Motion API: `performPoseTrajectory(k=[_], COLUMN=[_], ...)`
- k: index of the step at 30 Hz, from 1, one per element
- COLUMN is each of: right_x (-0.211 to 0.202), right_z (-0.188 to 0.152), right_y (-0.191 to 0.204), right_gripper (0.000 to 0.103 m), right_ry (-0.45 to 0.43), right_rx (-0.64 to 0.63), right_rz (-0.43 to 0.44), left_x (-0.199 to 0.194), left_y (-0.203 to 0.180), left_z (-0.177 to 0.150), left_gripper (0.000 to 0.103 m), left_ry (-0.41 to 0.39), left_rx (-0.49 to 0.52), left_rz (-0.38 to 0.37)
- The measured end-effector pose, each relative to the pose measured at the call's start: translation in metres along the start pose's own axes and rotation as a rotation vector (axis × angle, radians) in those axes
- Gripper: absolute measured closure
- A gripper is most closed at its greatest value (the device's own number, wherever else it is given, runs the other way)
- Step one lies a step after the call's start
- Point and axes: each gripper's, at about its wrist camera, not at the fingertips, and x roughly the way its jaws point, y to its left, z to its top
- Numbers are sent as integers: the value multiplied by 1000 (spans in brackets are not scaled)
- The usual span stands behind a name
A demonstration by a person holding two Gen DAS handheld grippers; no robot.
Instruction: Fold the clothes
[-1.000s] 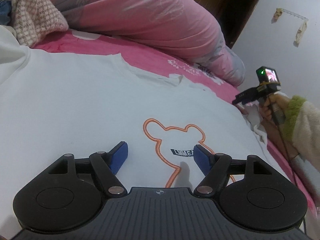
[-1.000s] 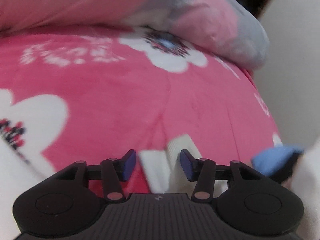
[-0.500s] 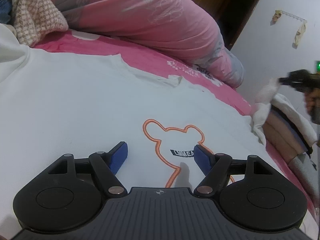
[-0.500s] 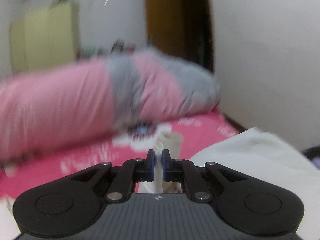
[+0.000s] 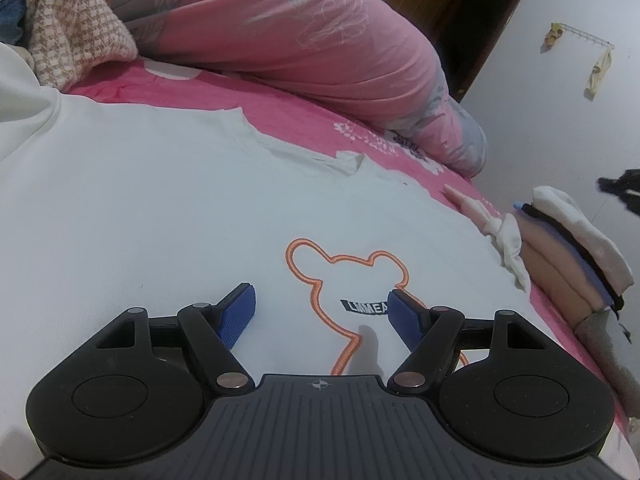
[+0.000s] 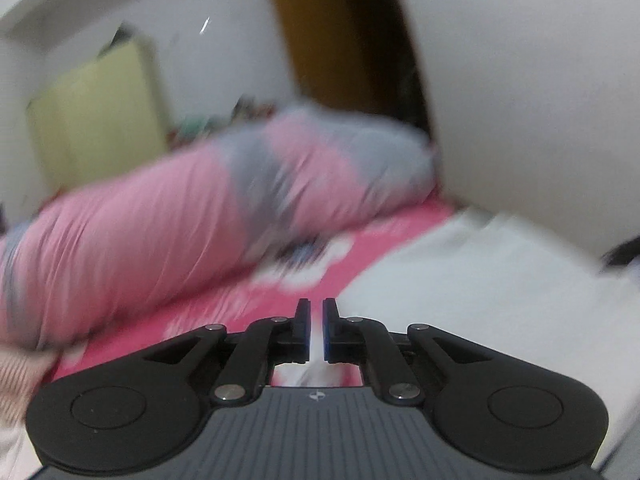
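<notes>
A white sweatshirt [image 5: 160, 208] with an orange bear outline [image 5: 340, 276] lies spread flat on the pink bed. My left gripper [image 5: 322, 312] is open and empty, low over the bear print. My right gripper [image 6: 317, 330] is shut on a strip of white cloth, the sweatshirt's sleeve [image 6: 316, 374], seen between and behind its pads. The white sweatshirt body [image 6: 500, 280] lies to its right in the blurred right wrist view. The lifted sleeve [image 5: 508, 236] shows at the shirt's right edge in the left wrist view.
A rolled pink and grey duvet [image 5: 300, 40] lies along the far side of the pink floral bedsheet [image 5: 304, 116]. A beige knit garment [image 5: 68, 28] is at the far left. A brown door [image 6: 320, 40] and white wall stand behind the bed.
My right gripper closed on the sleeve, lifted and swung up away from the bedsheet; its view now faces the duvet and door. The left gripper has not moved.
</notes>
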Motion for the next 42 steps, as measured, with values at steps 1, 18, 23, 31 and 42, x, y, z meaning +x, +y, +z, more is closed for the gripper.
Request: performPoseTrajectory(k=[1, 18, 23, 31, 42], right_x=[11, 128, 120, 84, 200], right_z=[-7, -78, -136, -98, -64], right_y=[8, 85, 158, 127, 75], right_gripper=[84, 93, 59, 53, 59], right_ry=[35, 161, 188, 51, 369], right_rx=[-12, -134, -725, -506, -3], right_rz=[-1, -19, 183, 243, 78], left_x=[0, -1, -1, -1, -2], left_y=[0, 10, 12, 12, 14], left_z=[0, 0, 0, 0, 0], left_gripper=[29, 29, 29, 29, 29], left_ry=[0, -19, -20, -18, -19], left_rx=[0, -60, -67, -67, -74], left_rz=[0, -57, -63, -64, -70])
